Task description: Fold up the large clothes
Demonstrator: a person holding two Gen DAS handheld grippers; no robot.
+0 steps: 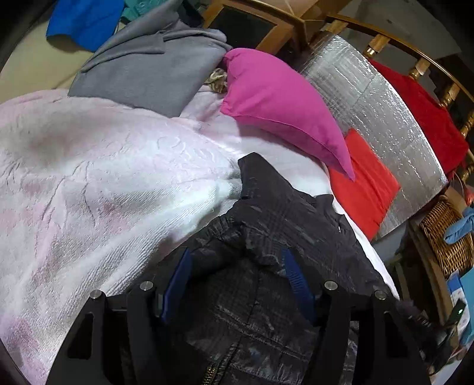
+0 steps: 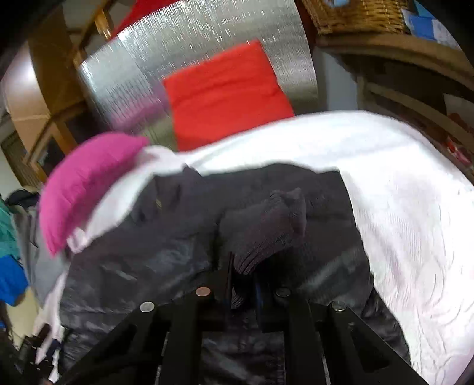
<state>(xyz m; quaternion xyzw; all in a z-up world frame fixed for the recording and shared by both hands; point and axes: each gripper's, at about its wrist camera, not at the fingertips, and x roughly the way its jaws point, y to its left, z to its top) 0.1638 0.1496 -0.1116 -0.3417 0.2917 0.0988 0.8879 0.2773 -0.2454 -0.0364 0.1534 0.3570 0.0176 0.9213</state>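
A dark shiny jacket [image 1: 266, 213] with a zipper lies on a pale pink textured blanket [image 1: 89, 177]. My left gripper [image 1: 238, 266] is open, its blue-padded fingers [image 1: 177, 281] spread wide over the jacket's crumpled fabric. In the right wrist view the jacket [image 2: 166, 237] fills the middle. My right gripper [image 2: 243, 272] is shut on the jacket's ribbed knit cuff [image 2: 266, 231], which sticks up from between the narrow jaws. This view is blurred.
A magenta pillow [image 1: 275, 100] and an orange-red cushion [image 1: 364, 189] lie by a silver foil panel [image 1: 385, 112]. A folded grey garment [image 1: 148, 68] and blue clothes [image 1: 83, 20] lie beyond. A wicker basket [image 1: 444, 237] and wooden frame stand right.
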